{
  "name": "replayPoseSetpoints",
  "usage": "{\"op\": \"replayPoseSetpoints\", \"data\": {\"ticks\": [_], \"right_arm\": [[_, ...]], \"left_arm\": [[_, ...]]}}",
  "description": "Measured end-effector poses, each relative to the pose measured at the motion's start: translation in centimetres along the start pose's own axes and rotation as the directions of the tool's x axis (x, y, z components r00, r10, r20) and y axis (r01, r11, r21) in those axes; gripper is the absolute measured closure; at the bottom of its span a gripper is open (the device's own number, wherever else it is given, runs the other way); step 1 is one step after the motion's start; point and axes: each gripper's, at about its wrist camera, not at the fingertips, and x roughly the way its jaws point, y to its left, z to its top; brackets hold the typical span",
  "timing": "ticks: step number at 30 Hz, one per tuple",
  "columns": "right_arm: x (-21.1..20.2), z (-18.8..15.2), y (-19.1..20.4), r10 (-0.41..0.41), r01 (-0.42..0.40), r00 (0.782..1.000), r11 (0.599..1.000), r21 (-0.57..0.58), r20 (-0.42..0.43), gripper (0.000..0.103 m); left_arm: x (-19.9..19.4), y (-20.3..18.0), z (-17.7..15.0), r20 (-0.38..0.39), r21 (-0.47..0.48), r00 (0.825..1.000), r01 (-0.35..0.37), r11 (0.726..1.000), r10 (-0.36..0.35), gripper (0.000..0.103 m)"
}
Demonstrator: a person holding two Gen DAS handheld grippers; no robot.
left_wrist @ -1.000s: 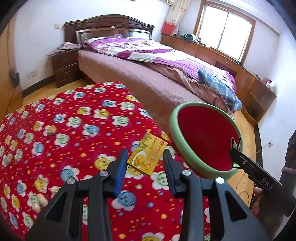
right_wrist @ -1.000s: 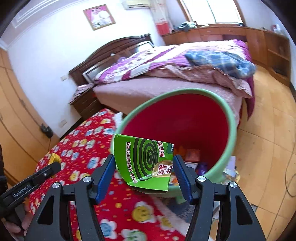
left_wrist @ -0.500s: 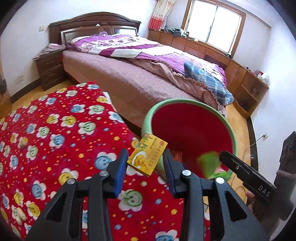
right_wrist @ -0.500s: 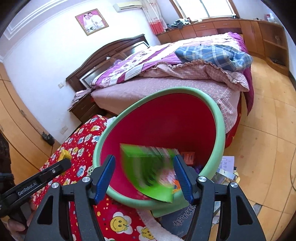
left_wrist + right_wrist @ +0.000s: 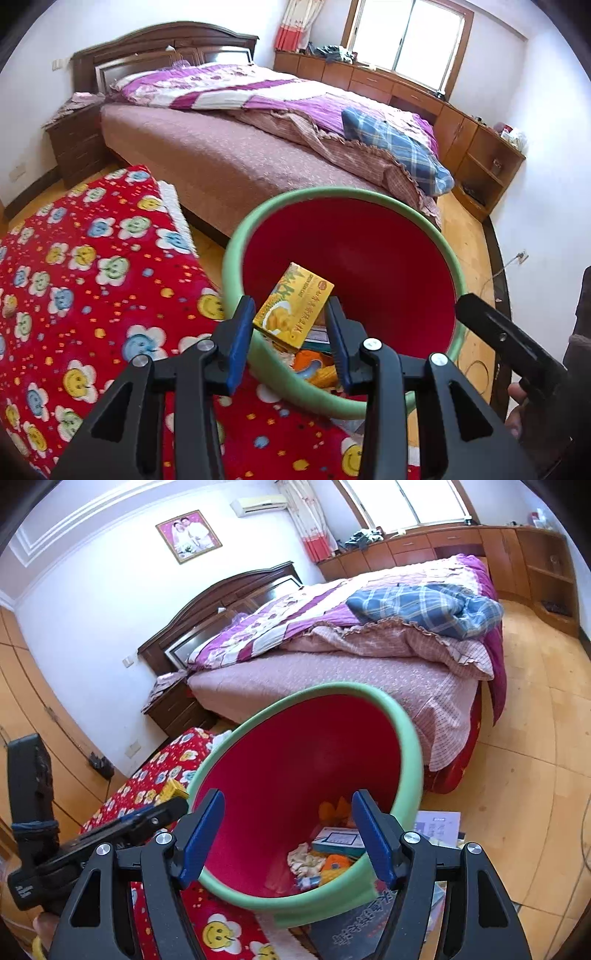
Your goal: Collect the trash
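One yellow box point(image 5: 293, 309), printed, tilted, clamped in left tongs point(image 5: 291, 334)

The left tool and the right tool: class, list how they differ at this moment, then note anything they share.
The left tool grips a yellow box; the right tool holds nothing. The left tool's jaws are narrow around the box; the right tool's jaws stand wide apart. Both have blue pads and point into the red bin, which already holds trash.
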Motion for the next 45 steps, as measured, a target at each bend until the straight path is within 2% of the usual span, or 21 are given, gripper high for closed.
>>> {"op": "replayPoseSetpoints", "data": {"ticks": [4, 7, 18, 30, 36, 45], "right_arm": [[0.2, 0.1, -0.7, -0.007, 0.007, 1.000, 1.000, 0.019, -0.009, 0.030], [0.2, -0.2, -0.7, -0.011, 0.012, 1.000, 1.000, 0.028, -0.016, 0.030], [-0.5, -1.3, 1.7, 0.004, -0.004, 0.999, 1.000, -0.006, -0.031, 0.030], [-2.0, -3.5, 8.2, 0.053, -0.057, 0.998, 0.994, -0.091, -0.046, 0.030], [-2.8, -5.0, 12.1, 0.092, -0.100, 0.994, 0.982, -0.159, -0.054, 0.030], [-3.7, -8.0, 17.1, 0.130, -0.145, 0.989, 0.954, -0.262, -0.073, 0.030]], "left_arm": [[0.8, -0.3, -0.1, -0.029, -0.007, 1.000, 0.007, 1.000, -0.007, 0.054], [0.7, -0.4, -0.3, -0.026, -0.007, 1.000, 0.000, 1.000, -0.001, 0.050], [-2.3, 2.1, -1.1, -0.004, -0.062, 1.000, -0.028, 0.998, 0.028, 0.050], [-9.1, 6.7, -3.8, 0.055, -0.145, 0.993, -0.095, 0.985, 0.104, 0.050], [-13.2, 9.5, -5.9, 0.087, -0.201, 0.979, -0.161, 0.966, 0.182, 0.050], [-18.5, 13.0, -9.3, 0.125, -0.275, 0.947, -0.253, 0.928, 0.296, 0.050]]}}
